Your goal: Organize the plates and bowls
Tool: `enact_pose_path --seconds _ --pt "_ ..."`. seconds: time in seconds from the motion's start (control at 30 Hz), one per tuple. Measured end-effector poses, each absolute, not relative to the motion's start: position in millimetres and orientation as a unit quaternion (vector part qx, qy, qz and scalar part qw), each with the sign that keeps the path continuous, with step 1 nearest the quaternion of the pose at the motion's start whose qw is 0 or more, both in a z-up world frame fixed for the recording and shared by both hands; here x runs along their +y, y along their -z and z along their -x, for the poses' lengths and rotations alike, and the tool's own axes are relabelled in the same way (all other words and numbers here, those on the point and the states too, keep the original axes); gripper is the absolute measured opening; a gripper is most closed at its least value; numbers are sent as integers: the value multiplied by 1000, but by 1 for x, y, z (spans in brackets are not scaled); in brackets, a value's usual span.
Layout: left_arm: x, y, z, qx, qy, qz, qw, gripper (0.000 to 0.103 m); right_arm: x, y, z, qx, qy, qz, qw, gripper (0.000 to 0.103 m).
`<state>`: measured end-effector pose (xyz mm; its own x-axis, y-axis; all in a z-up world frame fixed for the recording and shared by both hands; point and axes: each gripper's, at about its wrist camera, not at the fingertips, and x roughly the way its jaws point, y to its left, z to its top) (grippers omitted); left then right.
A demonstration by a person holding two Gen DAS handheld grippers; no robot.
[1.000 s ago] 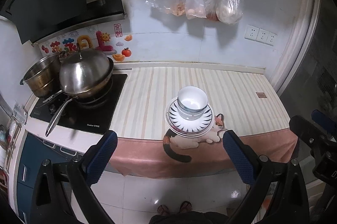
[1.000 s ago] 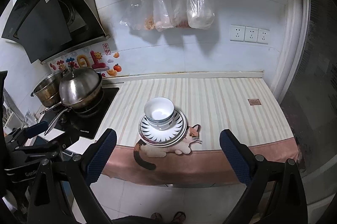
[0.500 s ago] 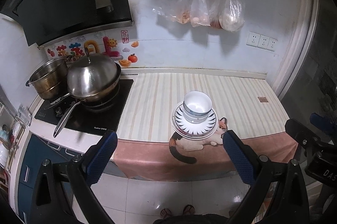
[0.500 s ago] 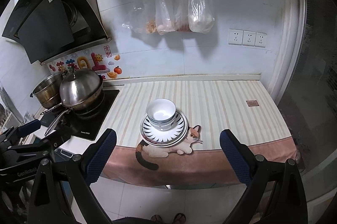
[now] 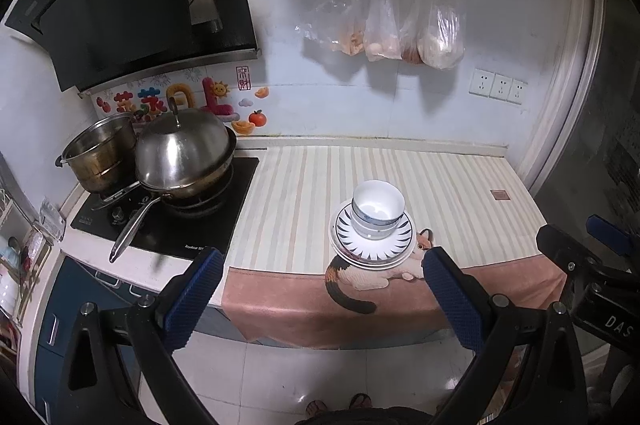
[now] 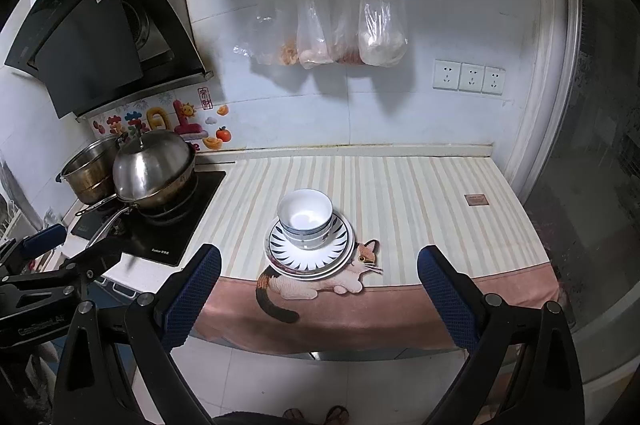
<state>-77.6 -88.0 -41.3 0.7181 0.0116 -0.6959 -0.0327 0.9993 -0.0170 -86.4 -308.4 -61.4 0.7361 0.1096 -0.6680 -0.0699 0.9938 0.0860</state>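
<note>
White bowls [image 5: 377,207] with blue rims are nested on a stack of white plates [image 5: 374,254] with dark ray patterns, near the front edge of the striped counter. The bowls [image 6: 306,217] and plates [image 6: 310,259] also show in the right wrist view. My left gripper [image 5: 320,299] is open and empty, held off the counter's front, below the stack. My right gripper [image 6: 318,297] is open and empty, also in front of the counter. Each gripper shows at the edge of the other's view.
A striped mat with a cat picture [image 5: 372,277] covers the counter [image 5: 440,177]. A lidded wok [image 5: 184,157] and a steel pot [image 5: 100,153] sit on the black hob at left. Plastic bags [image 5: 400,25] hang on the wall. Floor tiles lie below.
Both grippers have drawn back slightly from the counter and shifted a little; the stack of bowls and plates has stayed in place. Both stay open.
</note>
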Motion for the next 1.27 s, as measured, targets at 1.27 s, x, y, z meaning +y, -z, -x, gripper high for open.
enact_pose_path --seconds 1.27 --pt "-82 40 80 371 -15 10 929 103 -313 62 80 363 -50 -26 930 101"
